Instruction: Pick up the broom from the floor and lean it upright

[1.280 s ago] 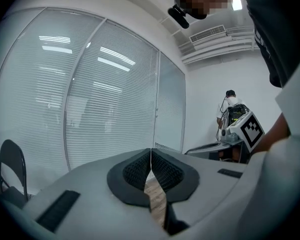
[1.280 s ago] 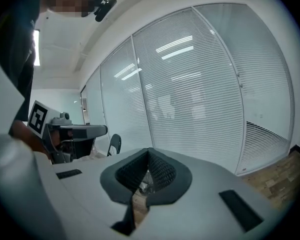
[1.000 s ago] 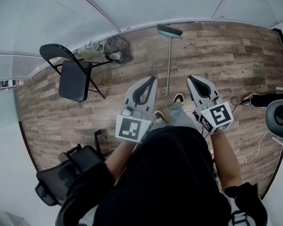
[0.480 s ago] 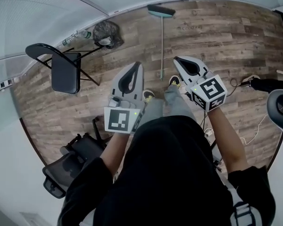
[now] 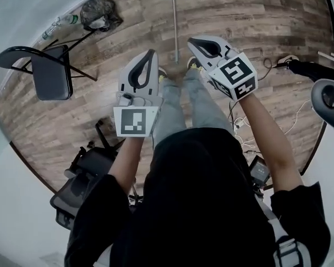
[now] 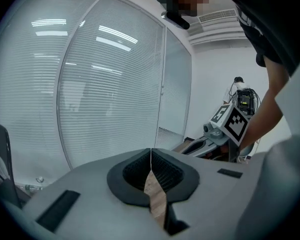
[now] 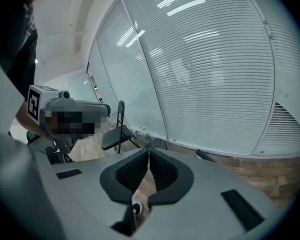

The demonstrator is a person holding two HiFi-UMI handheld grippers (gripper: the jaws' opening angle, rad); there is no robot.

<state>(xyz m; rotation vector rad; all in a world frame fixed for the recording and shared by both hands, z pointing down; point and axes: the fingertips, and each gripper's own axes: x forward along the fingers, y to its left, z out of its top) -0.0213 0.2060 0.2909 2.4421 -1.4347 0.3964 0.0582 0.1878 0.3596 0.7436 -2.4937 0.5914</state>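
Head view: I see the broom point(image 5: 174, 21) lying flat on the wood floor point(image 5: 267, 32). Its handle end shows between the left hand-held gripper point(image 5: 152, 54) and the right hand-held gripper point(image 5: 191, 40), neither touching it. Left gripper view: jaws pressed together, nothing held. Right gripper view: jaws likewise together, empty.

It looks like an office: glass partition walls point(image 6: 110, 84) hung with slatted blinds, a wood-plank floor point(image 5: 267, 15), a black folding chair point(image 5: 47, 79) and a wheeled desk chair point(image 5: 80, 182).
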